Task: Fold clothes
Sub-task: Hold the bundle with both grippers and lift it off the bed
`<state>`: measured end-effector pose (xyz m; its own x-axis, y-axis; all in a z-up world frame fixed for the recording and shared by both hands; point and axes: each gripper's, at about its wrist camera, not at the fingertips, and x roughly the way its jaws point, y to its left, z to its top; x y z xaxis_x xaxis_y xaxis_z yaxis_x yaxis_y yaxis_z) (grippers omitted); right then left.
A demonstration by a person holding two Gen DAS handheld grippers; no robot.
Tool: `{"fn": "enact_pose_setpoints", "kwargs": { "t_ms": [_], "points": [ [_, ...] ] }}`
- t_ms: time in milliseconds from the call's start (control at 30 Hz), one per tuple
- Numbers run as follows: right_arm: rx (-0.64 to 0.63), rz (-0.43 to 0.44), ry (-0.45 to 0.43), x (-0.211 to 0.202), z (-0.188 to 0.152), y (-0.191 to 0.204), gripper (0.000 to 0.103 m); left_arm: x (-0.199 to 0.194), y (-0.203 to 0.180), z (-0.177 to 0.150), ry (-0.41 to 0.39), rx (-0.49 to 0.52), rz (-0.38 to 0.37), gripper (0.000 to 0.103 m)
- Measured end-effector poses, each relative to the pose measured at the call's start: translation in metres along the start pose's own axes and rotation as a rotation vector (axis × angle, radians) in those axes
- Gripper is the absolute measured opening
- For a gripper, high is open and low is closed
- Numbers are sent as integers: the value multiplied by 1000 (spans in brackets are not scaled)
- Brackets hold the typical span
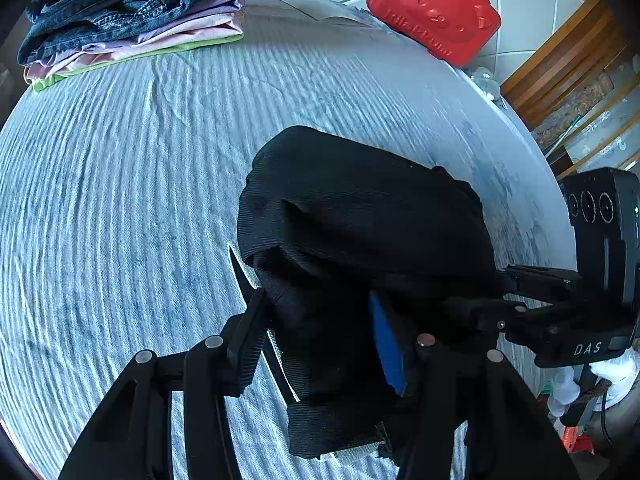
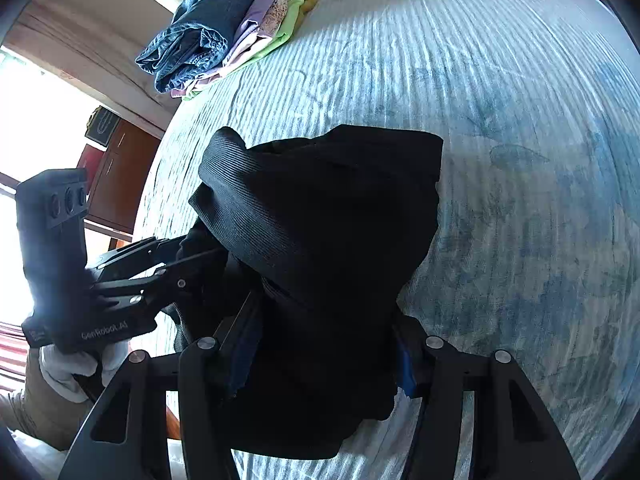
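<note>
Now gripping a black ribbed garment with both tools at once, the bundle bunched and lying on the pale blue-and-white striped bed cover. Left gripper clamping the near end of the black cloth, thick folds filling the space between its jaws and a blue pad pressing against the fabric on one side. Right gripper pinching the same garment likewise, cloth packed between its two fingers, blue padding peeking out at the edge. Both pairs of jaws standing partly apart, held so by the thickness of the fabric. Seeing, in the left wrist view, the right tool coming in from the right edge, its tips buried in the side of the black bundle; seeing, in the right wrist view, the left tool coming in from the left, carried by a hand in a white glove. Resting well apart, at the far corner of the bed: a folded stack with dark denim on top, lilac beneath, a light green layer at the bottom. Standing at the far edge, a red plastic case with a bear face moulded on it.
</note>
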<state>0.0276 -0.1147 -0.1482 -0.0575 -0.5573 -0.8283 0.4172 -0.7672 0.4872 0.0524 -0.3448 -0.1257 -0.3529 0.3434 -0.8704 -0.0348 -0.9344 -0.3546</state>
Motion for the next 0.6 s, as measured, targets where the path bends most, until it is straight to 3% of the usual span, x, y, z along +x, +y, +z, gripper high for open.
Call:
{"fn": "enact_pose_setpoints", "kwargs": {
  "t_ms": [233, 267, 333, 433, 567, 600],
  "points": [
    [-48, -13, -16, 2, 1, 5, 56, 2, -2, -3, -68, 17, -11, 52],
    [-74, -27, -14, 3, 2, 9, 55, 2, -2, -4, -78, 10, -28, 49],
    [-121, -51, -11, 6, 3, 16, 51, 1, 1, -7, -92, -18, -71, 28],
    [-143, -37, -29, 3, -1, 18, 39, -4, 2, -14, -128, -22, -76, 19],
    [-169, -21, -33, -3, -5, 17, 34, -12, -5, -20, -151, 17, -23, 18],
    [-159, -8, -30, -2, -5, 14, 34, -12, -2, -20, -148, -4, -18, 23]
  ]
}}
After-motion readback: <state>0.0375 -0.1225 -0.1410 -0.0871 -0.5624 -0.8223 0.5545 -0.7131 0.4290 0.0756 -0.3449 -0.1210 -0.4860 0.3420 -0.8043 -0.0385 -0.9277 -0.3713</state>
